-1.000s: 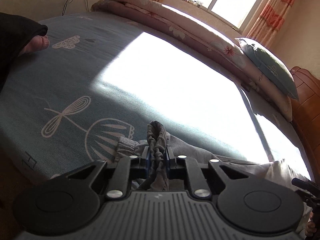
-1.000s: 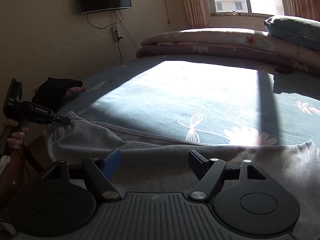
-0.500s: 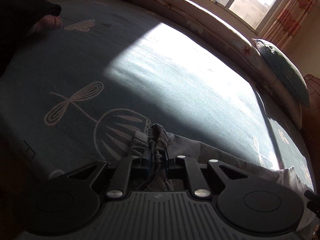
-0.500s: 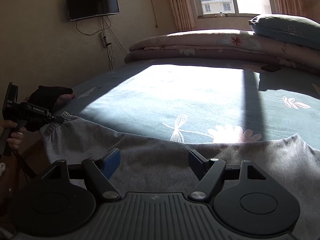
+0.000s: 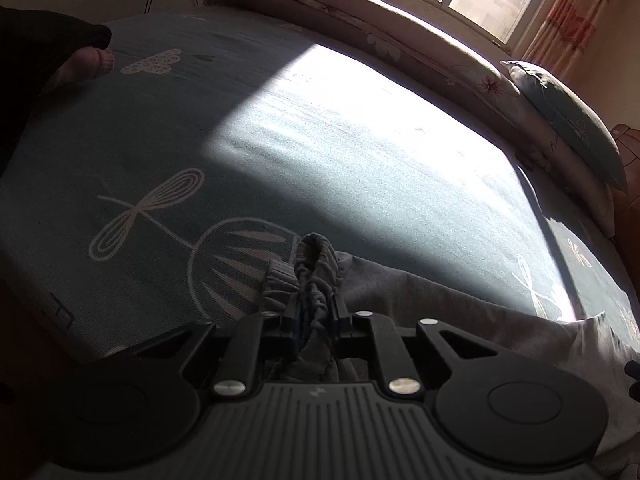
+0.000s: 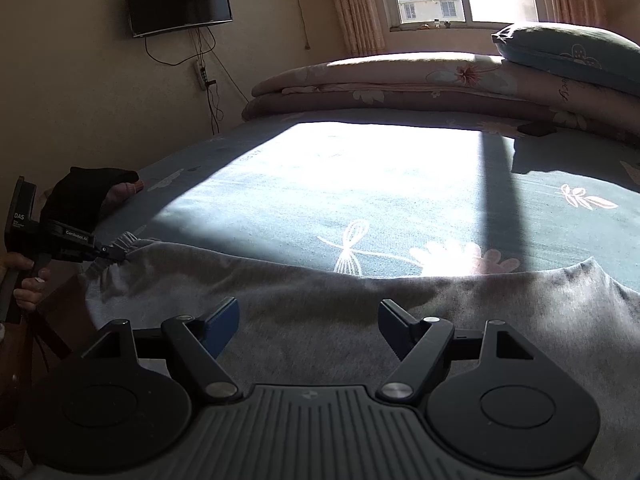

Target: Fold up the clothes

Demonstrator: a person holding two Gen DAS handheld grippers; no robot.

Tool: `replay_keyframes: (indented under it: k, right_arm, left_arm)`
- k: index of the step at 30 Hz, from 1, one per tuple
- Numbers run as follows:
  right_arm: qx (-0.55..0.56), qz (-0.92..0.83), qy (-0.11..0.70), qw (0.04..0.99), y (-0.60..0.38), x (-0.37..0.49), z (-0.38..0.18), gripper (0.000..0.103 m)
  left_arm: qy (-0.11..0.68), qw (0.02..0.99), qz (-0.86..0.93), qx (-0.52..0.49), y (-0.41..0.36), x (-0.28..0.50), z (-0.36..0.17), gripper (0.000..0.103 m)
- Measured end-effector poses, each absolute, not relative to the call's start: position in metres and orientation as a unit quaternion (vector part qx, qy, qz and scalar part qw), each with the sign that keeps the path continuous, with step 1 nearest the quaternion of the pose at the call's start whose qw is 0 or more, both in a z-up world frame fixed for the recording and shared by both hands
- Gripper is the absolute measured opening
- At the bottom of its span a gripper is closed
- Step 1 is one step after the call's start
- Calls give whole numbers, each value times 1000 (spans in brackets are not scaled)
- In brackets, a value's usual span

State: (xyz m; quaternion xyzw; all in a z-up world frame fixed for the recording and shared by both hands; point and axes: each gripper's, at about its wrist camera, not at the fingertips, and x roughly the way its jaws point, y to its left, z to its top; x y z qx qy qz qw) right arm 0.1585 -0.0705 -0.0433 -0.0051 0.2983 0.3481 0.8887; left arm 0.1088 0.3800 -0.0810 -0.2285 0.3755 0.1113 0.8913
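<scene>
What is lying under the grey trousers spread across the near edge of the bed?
Under the grey trousers is the teal patterned bedsheet, showing just beyond their far edge. Whatever print or object sits directly beneath the cloth is covered and cannot be seen.

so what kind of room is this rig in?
A home bedroom, most likely. A wide bed in a teal printed sheet fills the view, folded quilts and a pillow are stacked along its far side, and a TV hangs on the wall.
</scene>
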Motion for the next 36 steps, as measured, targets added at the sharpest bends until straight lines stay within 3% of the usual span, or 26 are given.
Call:
replay_keyframes:
  k: [7,12,15,22,29,36]
  right_arm:
    - [-9,343,301,890,-75,155,-44,82]
    - [-11,340,314,886,-82,154,-47,82]
    - [-1,345,334,877,-86,154,-54,84]
    - [-42,353,366,860,-71,142,-80,85]
    - [-97,366,350,857,-32,131,-94,86]
    - [-162,358,365,844,-14,115,-116,98]
  left_arm:
    - [387,879,165,-226,394,98,-82,42]
    - [382,887,163,-204,389,81,-57,50]
    - [386,901,105,-168,355,77,-48,71]
    - [435,897,35,-74,283,87,-81,72]
    - [447,892,48,-42,285,80,-101,73]
    - [463,885,52,-15,284,71,-99,74]
